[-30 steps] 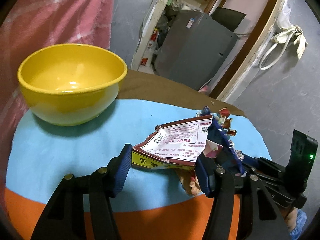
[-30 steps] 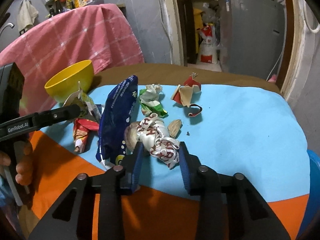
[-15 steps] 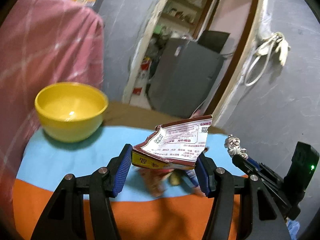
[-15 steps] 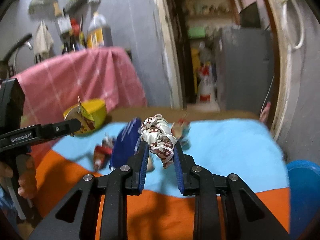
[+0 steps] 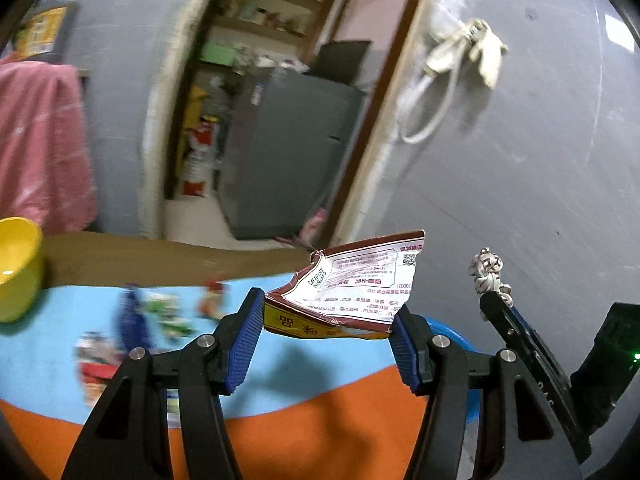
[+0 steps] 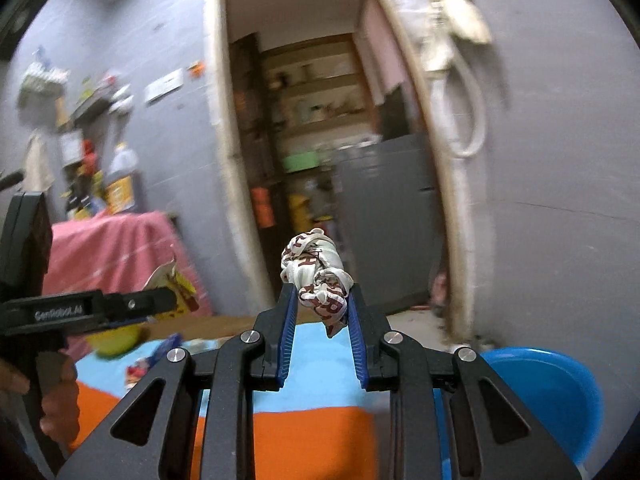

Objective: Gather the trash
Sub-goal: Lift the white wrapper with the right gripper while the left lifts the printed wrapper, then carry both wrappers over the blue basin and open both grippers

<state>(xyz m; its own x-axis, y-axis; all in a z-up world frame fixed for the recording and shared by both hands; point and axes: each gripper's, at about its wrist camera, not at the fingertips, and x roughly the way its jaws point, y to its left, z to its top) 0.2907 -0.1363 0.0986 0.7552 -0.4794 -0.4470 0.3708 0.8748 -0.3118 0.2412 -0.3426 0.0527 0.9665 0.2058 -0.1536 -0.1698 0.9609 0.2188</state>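
We hold one piece of trash in each gripper, both lifted clear of the table (image 5: 328, 412). Our left gripper (image 5: 326, 320) has its fingers about half spread, closed on the two ends of a torn snack packet (image 5: 360, 292) that spans the gap between them. Our right gripper (image 6: 322, 312) has its fingers nearly together, pinching a crumpled white-and-maroon wrapper (image 6: 316, 272) at the tips. A blue basin (image 6: 552, 396) sits low at the right past the table edge; we judge it to be where the trash goes, and neither piece is over it yet. The job looks well short of done: a dark blue wrapper (image 5: 130, 320), a green wrapper (image 5: 172, 314) and some blurred red-and-white scraps (image 5: 94, 364) are left on the blue-and-orange cloth, near a yellow bowl (image 5: 18, 268).
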